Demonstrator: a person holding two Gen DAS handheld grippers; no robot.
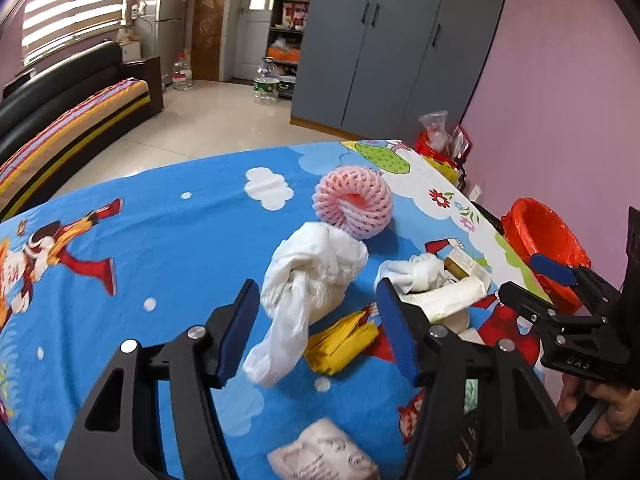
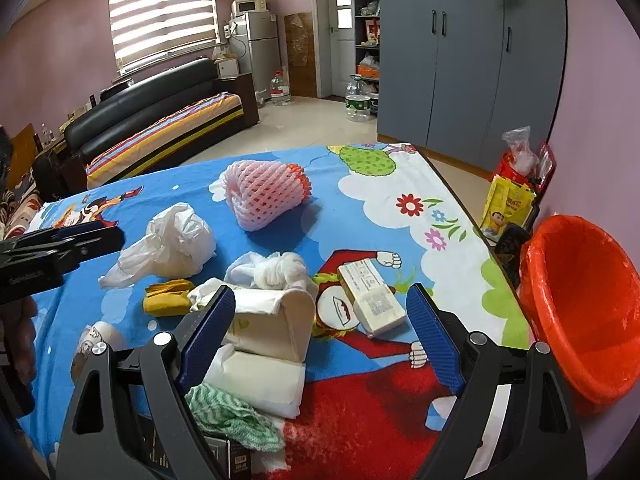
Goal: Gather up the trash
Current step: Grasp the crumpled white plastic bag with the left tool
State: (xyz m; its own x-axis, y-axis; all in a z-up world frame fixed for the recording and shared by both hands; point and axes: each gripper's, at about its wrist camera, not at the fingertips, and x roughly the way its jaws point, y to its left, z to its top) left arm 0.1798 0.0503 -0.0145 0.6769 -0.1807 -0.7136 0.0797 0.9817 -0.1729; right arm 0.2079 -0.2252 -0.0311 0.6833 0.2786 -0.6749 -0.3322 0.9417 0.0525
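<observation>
- White bag (image 1: 316, 268) lies mid-table (image 1: 192, 240), between the left gripper (image 1: 320, 332) fingers, which stand apart, unclamped.
- Likely light, soft, slippery; best pinched at its knotted middle.
- Right gripper (image 2: 320, 328) fingers apart, empty, near the bin (image 2: 580, 304).

The table cloth (image 2: 280, 236) is matt printed fabric. The white bag (image 1: 316, 268) is thin crinkled plastic, the pink net (image 1: 354, 200) soft foam, the bin liner (image 2: 580, 312) glossy plastic.

Faint embossed letters on the right claw (image 1: 560, 280) body, unreadable print on small box (image 2: 372, 300)
</observation>
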